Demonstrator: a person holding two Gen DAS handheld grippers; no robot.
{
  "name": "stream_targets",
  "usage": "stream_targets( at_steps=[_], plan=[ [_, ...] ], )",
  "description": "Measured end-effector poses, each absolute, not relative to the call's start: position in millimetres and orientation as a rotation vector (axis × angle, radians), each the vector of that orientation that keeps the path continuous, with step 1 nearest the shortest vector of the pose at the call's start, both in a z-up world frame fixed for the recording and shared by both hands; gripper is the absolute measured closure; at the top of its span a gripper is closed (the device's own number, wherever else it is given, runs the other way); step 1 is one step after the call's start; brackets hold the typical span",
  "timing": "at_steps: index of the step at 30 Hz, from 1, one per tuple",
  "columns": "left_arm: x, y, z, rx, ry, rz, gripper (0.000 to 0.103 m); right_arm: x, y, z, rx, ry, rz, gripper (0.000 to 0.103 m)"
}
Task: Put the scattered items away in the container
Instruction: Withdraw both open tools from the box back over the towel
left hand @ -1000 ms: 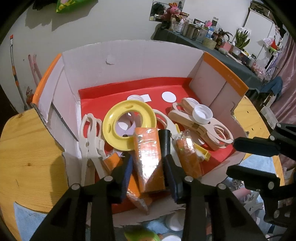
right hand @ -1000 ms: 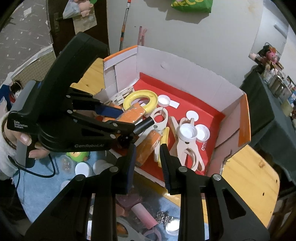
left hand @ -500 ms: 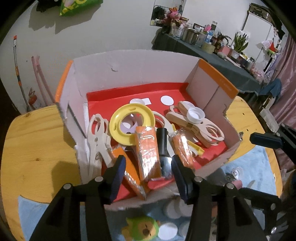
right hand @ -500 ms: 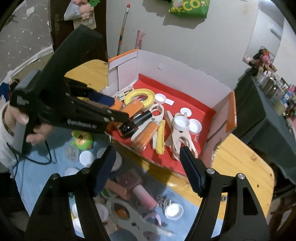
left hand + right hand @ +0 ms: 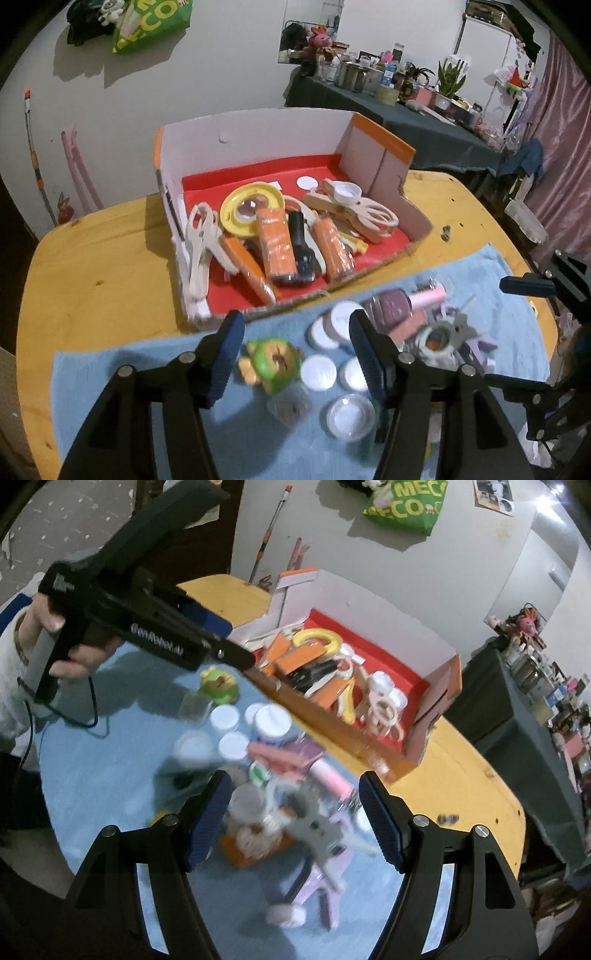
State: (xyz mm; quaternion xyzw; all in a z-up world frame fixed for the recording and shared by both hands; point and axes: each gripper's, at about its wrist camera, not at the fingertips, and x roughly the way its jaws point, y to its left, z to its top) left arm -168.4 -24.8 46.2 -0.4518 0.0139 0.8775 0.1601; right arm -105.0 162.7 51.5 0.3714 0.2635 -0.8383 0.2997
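A cardboard box [image 5: 255,133] with a red floor [image 5: 406,642] holds a yellow ring [image 5: 252,209], orange packets [image 5: 274,243], a black item [image 5: 300,247] and wooden scissor shapes [image 5: 354,212]. On the blue towel [image 5: 147,376] lie a green toy [image 5: 273,363], white lids [image 5: 318,373], a purple bottle [image 5: 393,306], a pink tube [image 5: 428,295] and a grey ring piece [image 5: 441,334]. My left gripper [image 5: 295,347] is open and empty above the green toy and lids. My right gripper [image 5: 293,812] is open and empty above the blurred clutter [image 5: 317,827].
The round wooden table [image 5: 92,273] carries box and towel. A dark-clothed side table with jars and plants [image 5: 406,92] stands behind. A green bag [image 5: 147,22] hangs on the wall. The left gripper's body and hand [image 5: 122,609] cross the right wrist view.
My left gripper released the orange packet into the box, opened and pulled back over the towel. My right gripper opened wide and drew back over the scattered items.
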Motion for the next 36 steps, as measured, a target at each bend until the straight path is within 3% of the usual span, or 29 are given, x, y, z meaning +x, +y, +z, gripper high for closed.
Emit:
stream_targets(
  at_steps=[7, 14, 23, 36],
  plan=[
    [-137.5, -26.5, 38.7, -1.282, 0.095, 2.479, 0.04, -73.9, 175.8, 38.7, 1.024, 0.642, -2.256, 0.032],
    [-110.9, -23.5, 12.5, -1.306, 0.228, 2.416, 0.041, -44.1, 201.3, 20.1, 1.068, 0.446, -2.451, 0.032],
    [-113.5, -26.7, -13.0, -1.329, 0.152, 2.269, 0.041, -27.0, 219.4, -20.4, 1.167, 0.186, -2.628, 0.032],
    [-126.0, -29.8, -22.3, -1.334, 0.148, 2.259, 0.041, -40.5, 220.1, -24.0, 1.171, 0.03, -2.718, 0.033]
  ],
)
